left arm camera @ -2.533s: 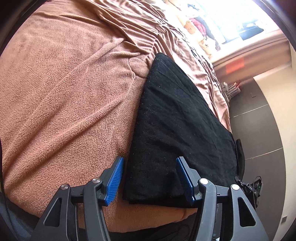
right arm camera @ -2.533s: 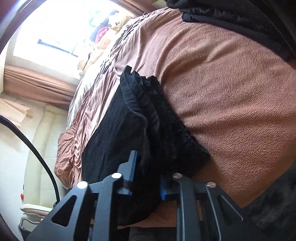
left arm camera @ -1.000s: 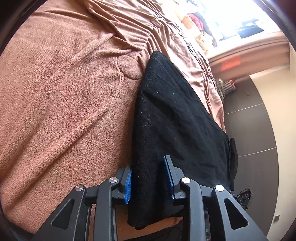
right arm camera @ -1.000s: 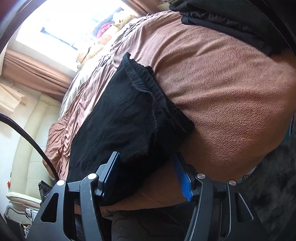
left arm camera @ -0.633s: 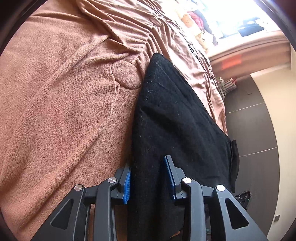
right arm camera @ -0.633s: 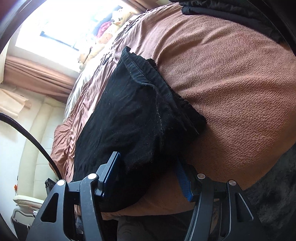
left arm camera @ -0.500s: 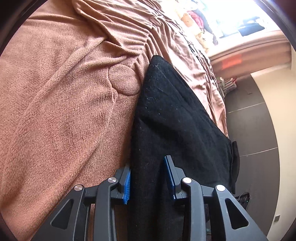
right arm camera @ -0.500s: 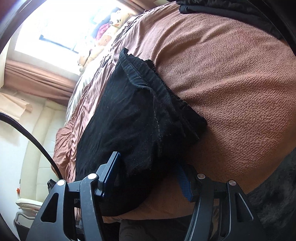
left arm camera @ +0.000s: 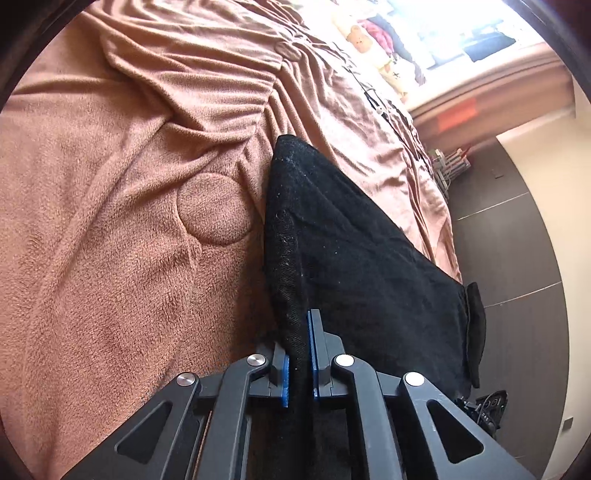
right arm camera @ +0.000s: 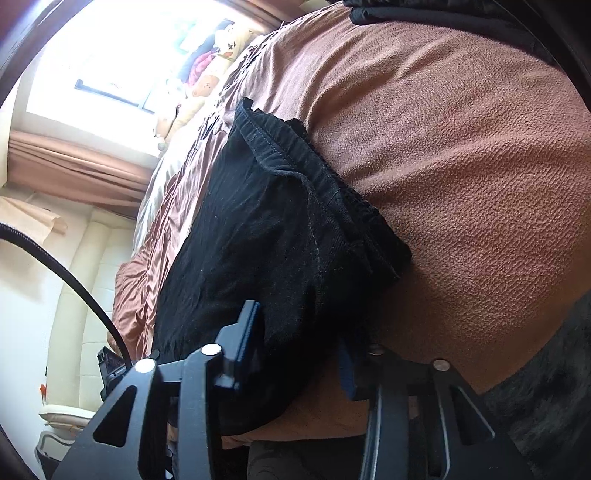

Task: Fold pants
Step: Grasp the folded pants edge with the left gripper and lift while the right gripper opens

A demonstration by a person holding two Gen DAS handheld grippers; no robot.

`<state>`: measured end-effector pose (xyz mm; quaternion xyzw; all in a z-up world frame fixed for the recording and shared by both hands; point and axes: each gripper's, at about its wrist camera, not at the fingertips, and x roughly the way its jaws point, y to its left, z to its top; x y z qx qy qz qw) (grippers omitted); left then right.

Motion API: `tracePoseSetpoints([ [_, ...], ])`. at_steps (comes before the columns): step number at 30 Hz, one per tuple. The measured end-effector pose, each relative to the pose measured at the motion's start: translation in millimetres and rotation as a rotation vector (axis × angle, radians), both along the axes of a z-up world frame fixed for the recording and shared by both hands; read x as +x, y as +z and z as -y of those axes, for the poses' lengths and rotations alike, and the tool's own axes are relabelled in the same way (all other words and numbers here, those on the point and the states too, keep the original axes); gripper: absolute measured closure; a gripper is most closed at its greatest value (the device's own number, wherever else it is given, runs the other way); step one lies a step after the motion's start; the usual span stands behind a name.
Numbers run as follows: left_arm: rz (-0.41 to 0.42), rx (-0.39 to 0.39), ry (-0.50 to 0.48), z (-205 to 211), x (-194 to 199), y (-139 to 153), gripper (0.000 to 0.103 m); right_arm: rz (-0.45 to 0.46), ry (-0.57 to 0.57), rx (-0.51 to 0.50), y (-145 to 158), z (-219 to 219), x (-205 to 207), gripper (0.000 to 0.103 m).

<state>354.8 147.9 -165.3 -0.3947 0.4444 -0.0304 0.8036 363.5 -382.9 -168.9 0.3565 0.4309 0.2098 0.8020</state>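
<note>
Black pants point(left arm camera: 369, 277) lie folded lengthwise on a brown fleece blanket point(left arm camera: 110, 258) near the bed's edge. My left gripper point(left arm camera: 297, 347) is shut on their near left edge, with a thin ridge of cloth pinched between the blue pads and raised a little. In the right wrist view the pants point(right arm camera: 266, 229) show their gathered waistband point(right arm camera: 295, 147) along the right side. My right gripper point(right arm camera: 299, 332) has its jaws closing on the thick near corner there. Cloth fills the gap and hides most of the right pad.
Dark clothes point(right arm camera: 443, 14) are piled at the far end of the blanket point(right arm camera: 461, 166). Stuffed toys point(left arm camera: 358, 33) sit by the bright window. Dark floor point(left arm camera: 517, 258) lies past the bed's right edge. A black cable point(right arm camera: 74, 284) arcs at left, before cream upholstery point(right arm camera: 81, 314).
The left jaws have gone from loosely around the pants' edge to tight on it, and the edge now stands up. The right jaws have narrowed around the waist corner.
</note>
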Motion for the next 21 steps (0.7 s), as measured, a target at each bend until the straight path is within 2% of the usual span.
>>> tracePoseSetpoints([
  [4,0.022,0.010,0.004,-1.4,-1.9,15.8,0.096,0.019,-0.006,-0.009,8.2,-3.3,-2.6,0.082],
  [11,0.055,0.027,0.008,-12.2,-8.0,38.9,0.096,0.040,0.006,-0.008,16.9,-14.8,-9.5,0.084],
  [21,0.070,0.046,0.056,-53.5,-38.1,53.8,0.096,0.039,0.075,-0.033,16.5,-67.9,-7.4,0.084],
])
